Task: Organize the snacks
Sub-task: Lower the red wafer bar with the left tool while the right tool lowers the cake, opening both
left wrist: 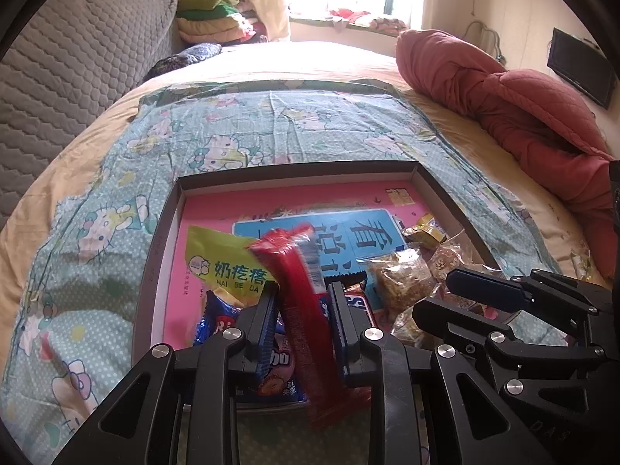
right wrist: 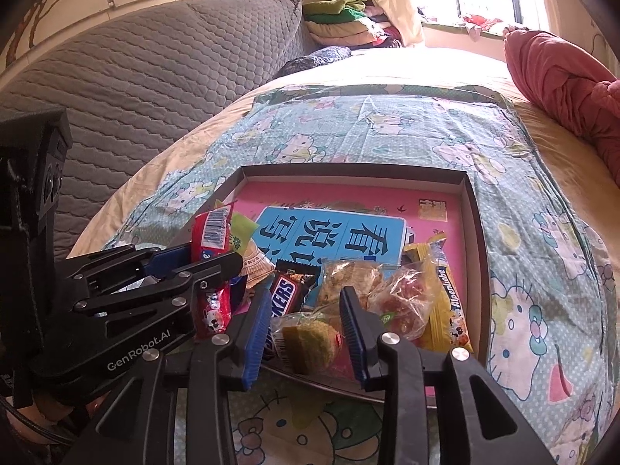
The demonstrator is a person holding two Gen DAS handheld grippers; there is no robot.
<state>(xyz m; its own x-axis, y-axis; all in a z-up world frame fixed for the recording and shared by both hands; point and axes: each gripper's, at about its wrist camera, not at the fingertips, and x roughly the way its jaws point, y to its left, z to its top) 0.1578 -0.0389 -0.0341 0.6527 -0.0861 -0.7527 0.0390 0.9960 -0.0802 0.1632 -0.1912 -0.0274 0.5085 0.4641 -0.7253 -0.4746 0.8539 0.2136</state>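
Observation:
My left gripper [left wrist: 303, 290] is shut on a long red snack packet [left wrist: 306, 310], which stands upright over the near left part of a shallow dark box [left wrist: 294, 168] with a pink bottom. In the right wrist view, the left gripper [right wrist: 211, 255] shows at the left with the same red packet [right wrist: 211, 228]. My right gripper [right wrist: 306, 302] stands open low over the box's near edge. A clear-wrapped yellow-green cake [right wrist: 310, 341] lies between its pads, which look just clear of it. The right gripper [left wrist: 436, 290] reaches in from the right in the left wrist view.
Other snacks lie in the box [right wrist: 348, 168]: a green packet [left wrist: 221, 255], a Snickers bar [right wrist: 285, 296], clear-wrapped nut cakes [left wrist: 399, 279], a yellow Alpenliebe bag [right wrist: 445, 298]. The box sits on a cartoon-cat cloth [left wrist: 252, 128] on a bed. A red quilt [left wrist: 523, 108] lies right, a grey headboard [right wrist: 155, 58] left.

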